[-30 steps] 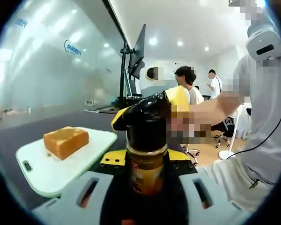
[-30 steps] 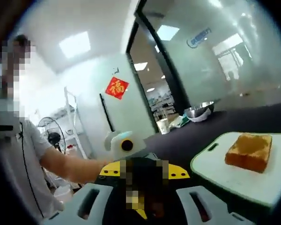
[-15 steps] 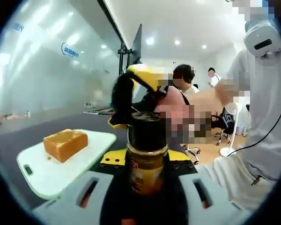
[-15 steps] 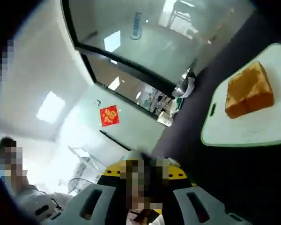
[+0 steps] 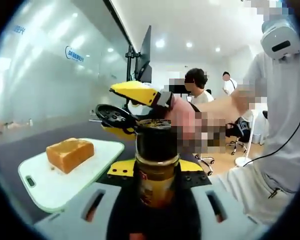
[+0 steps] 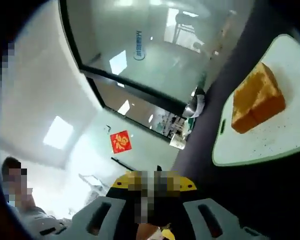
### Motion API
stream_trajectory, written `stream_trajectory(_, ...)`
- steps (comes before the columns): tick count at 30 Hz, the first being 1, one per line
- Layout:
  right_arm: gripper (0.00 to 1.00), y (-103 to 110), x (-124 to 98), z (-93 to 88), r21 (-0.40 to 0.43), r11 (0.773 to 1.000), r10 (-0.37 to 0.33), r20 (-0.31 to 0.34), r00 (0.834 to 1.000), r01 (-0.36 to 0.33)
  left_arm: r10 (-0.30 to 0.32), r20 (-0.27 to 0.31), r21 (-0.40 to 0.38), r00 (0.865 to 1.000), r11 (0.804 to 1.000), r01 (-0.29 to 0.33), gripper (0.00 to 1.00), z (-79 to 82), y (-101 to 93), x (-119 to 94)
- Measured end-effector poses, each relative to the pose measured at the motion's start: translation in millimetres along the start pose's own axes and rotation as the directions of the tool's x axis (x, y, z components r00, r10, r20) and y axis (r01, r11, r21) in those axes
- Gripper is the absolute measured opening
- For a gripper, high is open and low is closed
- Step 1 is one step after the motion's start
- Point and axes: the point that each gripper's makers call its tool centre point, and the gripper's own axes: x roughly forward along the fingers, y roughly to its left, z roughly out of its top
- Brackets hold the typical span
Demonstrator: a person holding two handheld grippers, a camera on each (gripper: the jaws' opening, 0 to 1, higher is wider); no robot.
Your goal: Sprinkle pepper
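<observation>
pepper jar: dark glass, black top, amber-brown label
lid: black
right gripper: yellow with black
toast: golden orange-brown
cutting board: white, pale green rim
counter: dark grey
wall sign: red, gold character

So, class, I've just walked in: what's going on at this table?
A person is opening a pepper jar to season toast. The left gripper clamps the jar upright, while the right gripper holds its black lid, lifted off to the side. The toast waits on a white cutting board; nothing is being sprinkled yet.
</observation>
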Motion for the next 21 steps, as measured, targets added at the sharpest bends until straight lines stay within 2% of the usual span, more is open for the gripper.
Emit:
stream_trajectory(2,0.23,-3,-9,8.5,0.000,1.000,-0.011,0.060,0.998,0.011,0.002,0.000,-0.001,1.000,1.000,-0.002,0.19,0.3,-0.2,0)
stream_trajectory(3,0.23,-5,-15,8.3,0.012,1.000,-0.019,0.070,0.997,0.018,0.002,0.000,0.002,1.000,1.000,-0.002,0.20,0.4,-0.5,1)
stream_trajectory(6,0.22,-15,-33,8.4,0.110,0.994,-0.019,0.145,0.989,0.003,0.001,0.000,0.011,1.000,1.000,-0.001,0.20,0.7,-1.5,1)
stream_trajectory(13,0.19,-25,-55,5.7,0.121,0.993,-0.035,0.179,0.983,0.013,0.003,0.009,-0.001,1.000,1.000,-0.003,0.22,3.1,-1.2,-1)
stream_trajectory(17,0.18,-36,-64,7.2,0.121,0.992,-0.060,0.198,0.978,0.037,-0.008,0.096,-0.053,0.995,0.999,0.013,0.31,21.4,-2.0,-4)
stream_trajectory(19,0.18,-43,-67,7.1,0.144,0.989,-0.068,0.210,0.975,0.038,-0.011,0.110,-0.048,0.994,0.999,0.016,0.36,25.4,-3.0,-5)
stream_trajectory(21,0.16,-38,-69,11.0,0.137,0.990,-0.043,0.226,0.973,0.012,-0.021,0.112,-0.050,0.994,0.998,0.027,0.38,26.9,-5.0,-4)
